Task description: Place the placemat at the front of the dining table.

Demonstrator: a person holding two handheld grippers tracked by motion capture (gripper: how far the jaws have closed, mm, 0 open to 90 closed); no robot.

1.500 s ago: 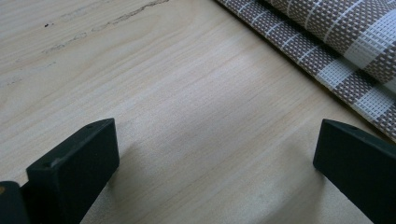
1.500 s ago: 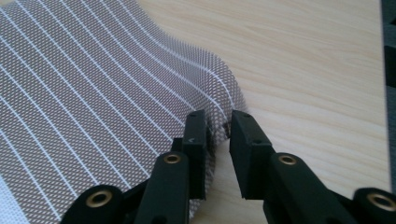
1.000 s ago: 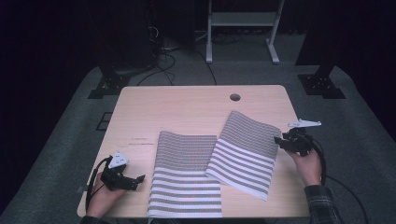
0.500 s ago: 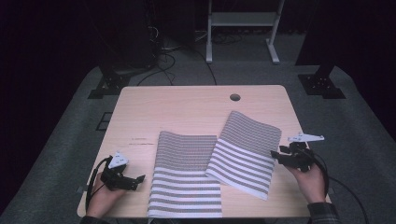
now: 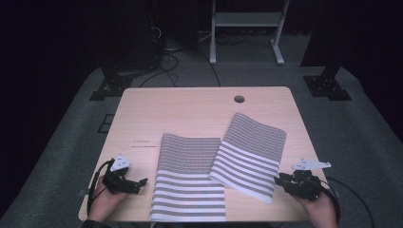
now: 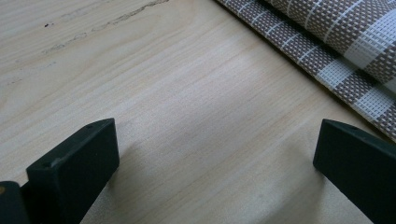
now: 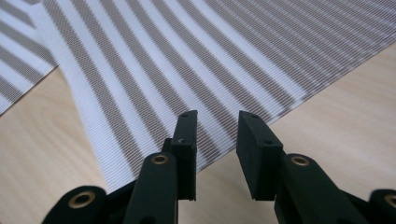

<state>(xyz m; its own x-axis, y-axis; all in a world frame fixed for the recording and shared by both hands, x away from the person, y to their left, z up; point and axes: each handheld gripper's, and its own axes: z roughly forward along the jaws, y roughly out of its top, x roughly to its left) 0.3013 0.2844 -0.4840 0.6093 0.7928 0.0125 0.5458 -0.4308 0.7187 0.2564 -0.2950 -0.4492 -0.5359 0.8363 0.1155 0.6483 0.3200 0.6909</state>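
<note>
Two brown-and-white striped mats lie on the wooden table [image 5: 190, 114]. The right mat [image 5: 249, 152] is set at an angle, and its left edge overlaps the left mat [image 5: 190, 183]. My right gripper [image 5: 281, 180] sits at the right mat's near corner. In the right gripper view its jaws [image 7: 217, 116] hover over that corner [image 7: 177, 84] with a narrow gap and nothing pinched between them. They have just been closing. My left gripper [image 5: 140, 183] rests near the table's front left, its jaws [image 6: 215, 158] wide open over bare wood, with the left mat's edge [image 6: 336, 51] beyond them.
A round cable hole [image 5: 239, 99] is in the table's far side. A white metal stand [image 5: 244, 28] and cables lie on the dark floor behind the table. Black stand feet [image 5: 328, 88] sit on the floor at both far corners.
My right gripper has moved along the right mat's edge toward the table's front, from the mat's far right side to its near corner. Its jaws look narrower. The left gripper has stayed put.
</note>
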